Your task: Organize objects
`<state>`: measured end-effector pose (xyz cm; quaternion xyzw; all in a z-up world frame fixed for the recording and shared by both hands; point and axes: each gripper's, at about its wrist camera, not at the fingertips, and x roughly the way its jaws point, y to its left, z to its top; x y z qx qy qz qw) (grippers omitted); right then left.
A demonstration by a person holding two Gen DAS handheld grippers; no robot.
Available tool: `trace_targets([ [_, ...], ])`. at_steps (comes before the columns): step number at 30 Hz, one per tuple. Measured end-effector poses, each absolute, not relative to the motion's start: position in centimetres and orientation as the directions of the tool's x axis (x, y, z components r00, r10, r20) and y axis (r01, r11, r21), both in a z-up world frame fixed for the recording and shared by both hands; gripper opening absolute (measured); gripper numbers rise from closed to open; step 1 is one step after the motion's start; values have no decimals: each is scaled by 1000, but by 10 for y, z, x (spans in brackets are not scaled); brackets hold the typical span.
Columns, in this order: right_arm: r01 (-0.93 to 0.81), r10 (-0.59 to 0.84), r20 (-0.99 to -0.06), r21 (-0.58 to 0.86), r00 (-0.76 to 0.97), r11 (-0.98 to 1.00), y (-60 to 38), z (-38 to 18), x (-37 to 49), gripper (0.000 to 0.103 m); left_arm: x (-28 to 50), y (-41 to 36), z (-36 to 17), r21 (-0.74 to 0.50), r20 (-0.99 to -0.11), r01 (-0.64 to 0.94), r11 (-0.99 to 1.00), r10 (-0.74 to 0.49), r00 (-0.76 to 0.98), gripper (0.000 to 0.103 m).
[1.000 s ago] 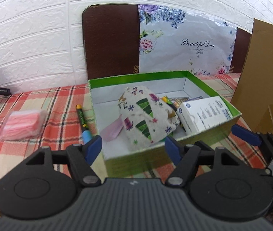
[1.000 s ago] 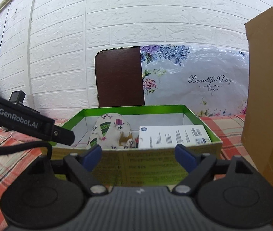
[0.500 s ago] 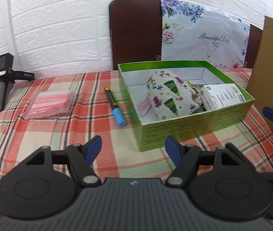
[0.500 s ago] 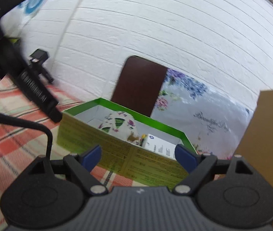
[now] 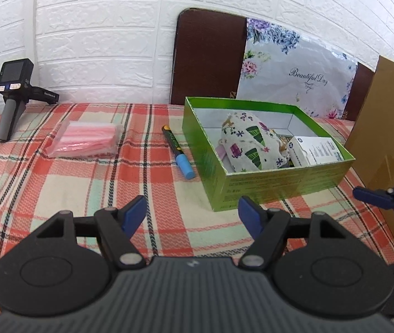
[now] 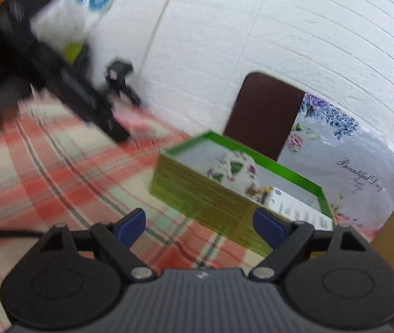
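Left-wrist view, left to right. Near the table's left far corner stands a black handheld device (image 5: 12,94) on a grey grip. Beside it, toward the middle, lies a pink packet (image 5: 86,140) in clear wrap on the plaid tablecloth (image 5: 58,194). A marker (image 5: 178,151) with a blue cap lies just left of the green box (image 5: 280,186), apart from its wall. Inside the box, a printed fabric pouch (image 5: 247,145) fills the middle and a white carton (image 5: 315,149) sits against the right wall; small items between them are too hidden to identify. My left gripper (image 5: 192,216) hovers over the near edge of the table, fingers spread and holding nothing. At the right edge, one blue fingertip of my right gripper (image 5: 371,195) shows, the rest cut off. A brown cardboard panel (image 5: 385,127) stands to the right of the box.

Right-wrist view, tilted and motion-blurred. My right gripper (image 6: 199,226) is likewise spread and empty. The left gripper's body (image 6: 66,83) appears as a dark smear at upper left. The green box (image 6: 211,199) shows its near wall, with the pouch (image 6: 233,169) and carton (image 6: 299,208) above the rim. The marker is not visible here, and the packet is only a pink blur.
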<state>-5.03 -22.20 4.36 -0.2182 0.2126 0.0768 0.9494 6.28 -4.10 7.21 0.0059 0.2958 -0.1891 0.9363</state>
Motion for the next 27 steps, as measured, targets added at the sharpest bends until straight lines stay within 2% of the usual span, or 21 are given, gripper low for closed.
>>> trace_targets([
  [1,-225,37,-460,-362,887,904,-224,42,-44,78,64,-37,73,-101,-550,352,931,-346,760,74],
  [3,-219,111,-482,-174,869,960,-238,51,-36,77,67,-27,71,-101,-547,326,940,-327,771,75],
  [4,-184,104,-479,-123,872,975,-243,54,-30,77,71,-22,69,-108,-554,308,945,-315,771,75],
  [7,5,-85,-483,-165,872,986,-249,55,-5,76,82,-6,61,-160,-583,259,953,-303,754,75],
  [8,28,-88,-483,-131,871,991,-252,59,1,76,83,0,59,-170,-585,244,955,-297,754,75],
  [11,-9,24,-464,36,885,999,-252,76,13,76,88,17,52,-162,-588,194,968,-252,768,75],
  [16,-202,191,-448,24,874,979,-187,90,46,76,106,58,39,-175,-604,75,982,-167,779,75],
  [22,-385,346,-513,34,786,922,-103,74,104,73,123,114,14,-145,-591,-98,985,-6,807,75],
  [24,-380,344,-523,39,780,924,-87,65,129,73,122,124,2,-124,-535,-123,985,38,844,75],
  [27,-324,337,-547,123,766,938,-75,52,173,75,111,125,3,-162,-471,-125,979,35,881,75],
])
